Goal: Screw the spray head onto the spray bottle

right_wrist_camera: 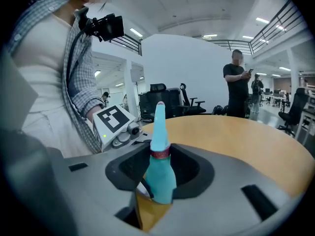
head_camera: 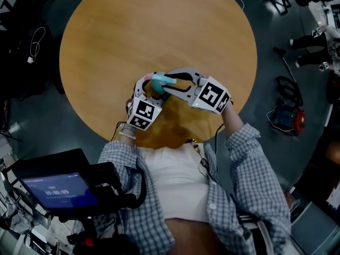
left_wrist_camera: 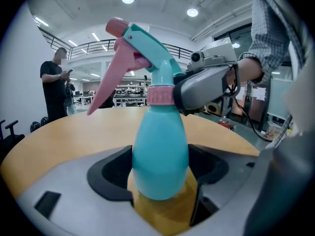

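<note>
Over the near edge of the round table [head_camera: 159,36], the spray bottle [left_wrist_camera: 160,146] stands upright between both grippers, with the spray head [left_wrist_camera: 147,48] already seated on its neck. The left gripper [left_wrist_camera: 160,173] clamps the widest part of the teal body, one pad on each flank. The right gripper [right_wrist_camera: 160,173] pinches the pink collar [left_wrist_camera: 161,95] from the right. The bottle appears to be thin, hollow plastic, so it is probably light, and its smooth wall is likely to flex or slip if squeezed hard. Hold the body with moderate pressure only. The collar looks stiff and ribbed, so it is the correct place to apply turning force. Avoid the pink trigger [left_wrist_camera: 110,80], since it is a slender lever and could pivot or bend. Keep head and neck aligned, or the threads may cross.
</note>
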Tool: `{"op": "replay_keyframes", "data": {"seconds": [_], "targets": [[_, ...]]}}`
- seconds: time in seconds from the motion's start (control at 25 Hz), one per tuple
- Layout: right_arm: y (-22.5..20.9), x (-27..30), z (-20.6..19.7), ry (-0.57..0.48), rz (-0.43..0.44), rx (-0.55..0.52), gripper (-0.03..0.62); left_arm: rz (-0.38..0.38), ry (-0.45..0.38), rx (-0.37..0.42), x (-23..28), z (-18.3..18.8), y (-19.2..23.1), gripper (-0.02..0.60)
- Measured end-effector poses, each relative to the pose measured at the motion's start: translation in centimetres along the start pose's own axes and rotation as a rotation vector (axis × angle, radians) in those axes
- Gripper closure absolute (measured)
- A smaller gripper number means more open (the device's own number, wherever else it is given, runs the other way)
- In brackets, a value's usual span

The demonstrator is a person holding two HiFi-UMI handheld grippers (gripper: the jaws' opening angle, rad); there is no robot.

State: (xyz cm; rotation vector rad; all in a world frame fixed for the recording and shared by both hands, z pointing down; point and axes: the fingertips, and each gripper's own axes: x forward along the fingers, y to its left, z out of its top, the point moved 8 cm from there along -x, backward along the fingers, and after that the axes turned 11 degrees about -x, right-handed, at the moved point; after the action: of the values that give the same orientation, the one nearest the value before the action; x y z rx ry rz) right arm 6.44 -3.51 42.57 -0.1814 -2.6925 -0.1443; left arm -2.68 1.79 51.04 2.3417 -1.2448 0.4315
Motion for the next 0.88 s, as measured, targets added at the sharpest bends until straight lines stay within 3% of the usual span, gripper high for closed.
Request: {"op": "replay_keyframes", "data": {"seconds": [0.16, 0.48, 0.6, 0.68, 0.8, 0.88], "targets": [[0.7, 0.0, 0.1, -0.022, -0.069, 0.012, 0.471, 0.007, 0.001, 0.005, -0.1, 0.1, -0.1, 0.215], [4.7, 1.2, 0.9, 0.043, -0.628, 0.139, 0.471, 0.055, -0.006, 0.002, -0.2, 0.1, -0.4, 0.215], [5.3, 1.8, 1.0, 0.058, -0.743, 0.204, 0.471, 0.062, -0.003, 0.005, -0.1, 0.1, -0.4, 0.215], [5.1, 1.7, 0.9, 0.055, -0.711, 0.2, 0.471, 0.058, -0.003, 0.001, -0.1, 0.1, -0.4, 0.215], [4.6, 1.0, 0.7, 0.037, -0.537, 0.138, 0.452, 0.049, -0.003, 0.006, -0.1, 0.1, -0.3, 0.215], [4.0, 0.3, 0.2, 0.037, -0.409, 0.112, 0.367, 0.044, -0.005, 0.004, -0.1, 0.1, -0.3, 0.215]]}}
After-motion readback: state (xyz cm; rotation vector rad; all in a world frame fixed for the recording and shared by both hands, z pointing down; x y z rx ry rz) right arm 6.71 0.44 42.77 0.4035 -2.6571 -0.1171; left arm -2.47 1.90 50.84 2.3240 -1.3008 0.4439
